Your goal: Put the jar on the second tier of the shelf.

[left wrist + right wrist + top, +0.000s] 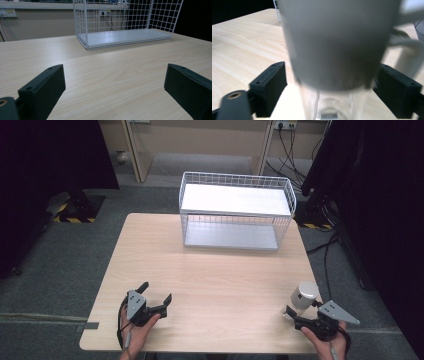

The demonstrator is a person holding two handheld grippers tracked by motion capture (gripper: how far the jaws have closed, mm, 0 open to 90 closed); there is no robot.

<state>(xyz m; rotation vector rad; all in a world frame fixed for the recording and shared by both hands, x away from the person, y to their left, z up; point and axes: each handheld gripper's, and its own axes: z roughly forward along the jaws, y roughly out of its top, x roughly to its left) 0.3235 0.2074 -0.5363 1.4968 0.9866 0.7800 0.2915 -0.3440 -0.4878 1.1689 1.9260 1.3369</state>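
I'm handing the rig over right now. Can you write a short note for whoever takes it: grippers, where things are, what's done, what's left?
Left gripper: open, holding nothing, low over the near left of the table.
Right gripper: at the near right corner, jaws either side of the grey-topped jar; its clear lower part sits between them. Whether they press on it cannot be told from the blurred close view.
Wire rack: at the far middle of the table, both shelves bare.
Done: right gripper brought up to the jar.
Left: probably close on the jar, lift it and carry it to the rack; nothing has been put there yet.
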